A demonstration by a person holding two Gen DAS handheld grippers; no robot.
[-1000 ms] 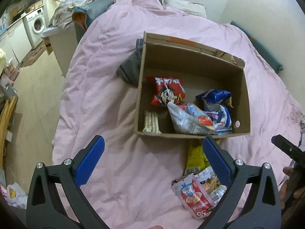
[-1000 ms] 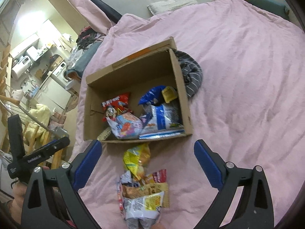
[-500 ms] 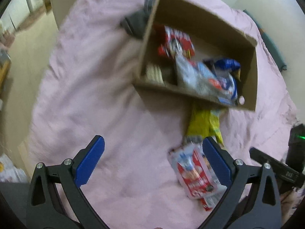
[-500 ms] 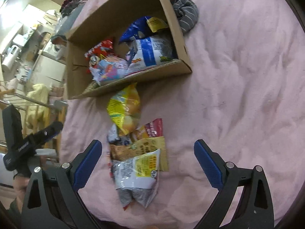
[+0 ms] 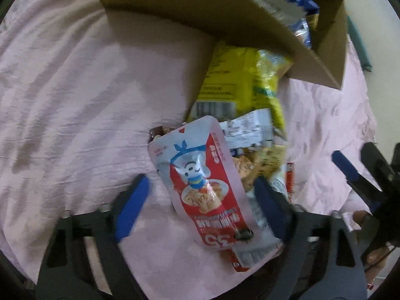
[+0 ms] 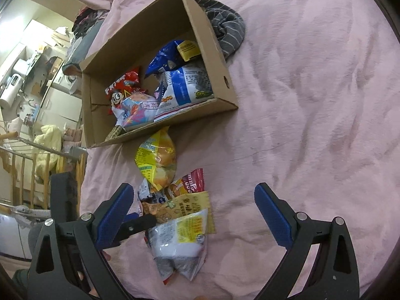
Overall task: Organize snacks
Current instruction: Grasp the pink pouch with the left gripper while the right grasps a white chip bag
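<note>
A red-and-white snack pouch with a cartoon figure tops a pile of packets on the pink bedspread. My left gripper straddles it with its jaws closing, and both blue pads stand clear of the pouch's sides. A yellow bag lies between the pile and the cardboard box. My right gripper is open above the same pile, over a white pack with a yellow label. The box holds several snack bags. One left finger reaches in by the pile.
A grey striped cloth lies against the box's far right corner. The bed's left edge drops to a room with a wooden rack and cabinets. Open pink bedding spreads to the right. A right-gripper finger shows at the far right.
The left gripper has dropped and tipped down onto the pile, and its jaws have narrowed around the red-and-white pouch. The right gripper has sunk a little and tilted down over the pile.
</note>
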